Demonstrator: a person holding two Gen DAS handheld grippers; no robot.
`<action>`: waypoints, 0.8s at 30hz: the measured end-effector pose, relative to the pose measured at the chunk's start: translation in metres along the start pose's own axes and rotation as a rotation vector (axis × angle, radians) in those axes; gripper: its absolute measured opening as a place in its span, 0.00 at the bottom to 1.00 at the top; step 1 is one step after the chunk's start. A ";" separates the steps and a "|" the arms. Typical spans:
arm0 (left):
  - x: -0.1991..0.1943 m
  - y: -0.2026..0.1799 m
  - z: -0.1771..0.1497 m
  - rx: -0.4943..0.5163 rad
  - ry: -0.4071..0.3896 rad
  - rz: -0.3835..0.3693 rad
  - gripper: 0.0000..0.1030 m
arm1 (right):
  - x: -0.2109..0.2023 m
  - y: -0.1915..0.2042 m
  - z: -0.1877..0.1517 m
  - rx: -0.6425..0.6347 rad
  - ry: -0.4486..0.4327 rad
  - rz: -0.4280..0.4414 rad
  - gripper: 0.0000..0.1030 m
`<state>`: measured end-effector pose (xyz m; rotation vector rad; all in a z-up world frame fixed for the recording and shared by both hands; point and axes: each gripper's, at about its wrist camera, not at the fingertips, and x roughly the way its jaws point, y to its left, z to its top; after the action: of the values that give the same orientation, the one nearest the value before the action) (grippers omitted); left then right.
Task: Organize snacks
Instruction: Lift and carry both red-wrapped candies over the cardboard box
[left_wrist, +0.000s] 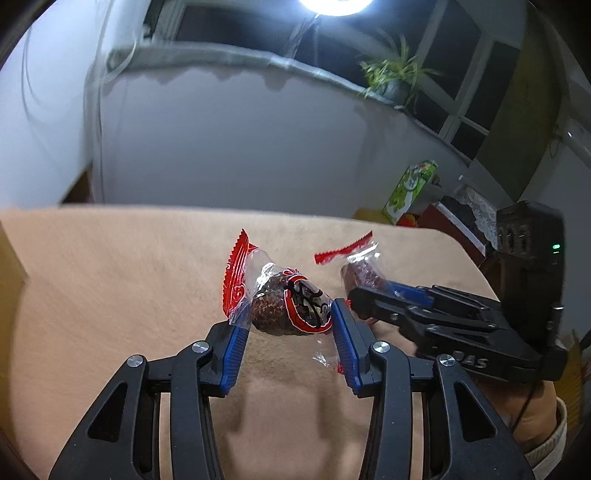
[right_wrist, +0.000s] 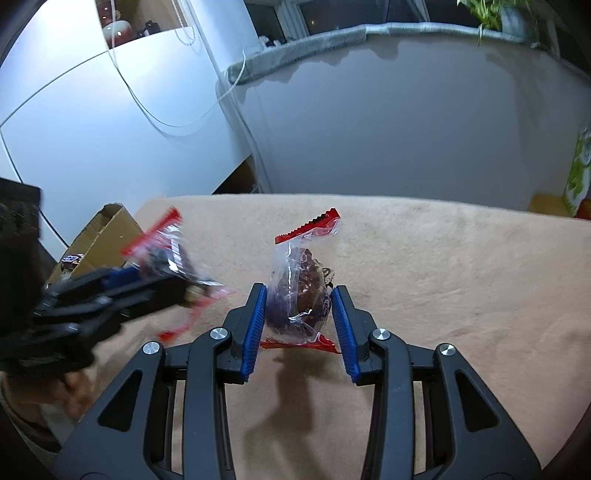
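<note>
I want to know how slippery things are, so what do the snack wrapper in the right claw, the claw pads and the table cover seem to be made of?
Snack wrapper: thin clear plastic film with red crimped ends, glossy; it crinkles and glints. Right claw pads: blue, ribbed, probably rubber or soft plastic, matte. Table cover: beige fabric, seemingly felt or short-pile cloth, with a fuzzy, dull surface.

Pale wall (left_wrist: 229, 147); dark windows (left_wrist: 454, 55); potted plant (left_wrist: 395, 77) on sill; bright lamp (left_wrist: 332, 5).

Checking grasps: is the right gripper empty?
No, the right gripper has a clear red-edged snack packet between its blue fingers.
</note>
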<state>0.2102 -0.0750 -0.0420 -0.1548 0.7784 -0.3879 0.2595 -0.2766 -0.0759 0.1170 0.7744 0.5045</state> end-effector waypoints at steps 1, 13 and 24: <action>-0.011 -0.005 0.001 0.024 -0.023 0.012 0.42 | -0.007 0.004 -0.001 -0.005 -0.015 -0.010 0.37; -0.131 -0.040 -0.008 0.197 -0.273 0.136 0.42 | -0.082 0.059 -0.023 -0.021 -0.156 -0.069 0.37; -0.177 -0.026 -0.021 0.200 -0.360 0.154 0.42 | -0.098 0.123 -0.013 -0.122 -0.192 -0.076 0.37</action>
<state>0.0735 -0.0289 0.0665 0.0241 0.3903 -0.2795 0.1429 -0.2166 0.0120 0.0225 0.5568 0.4597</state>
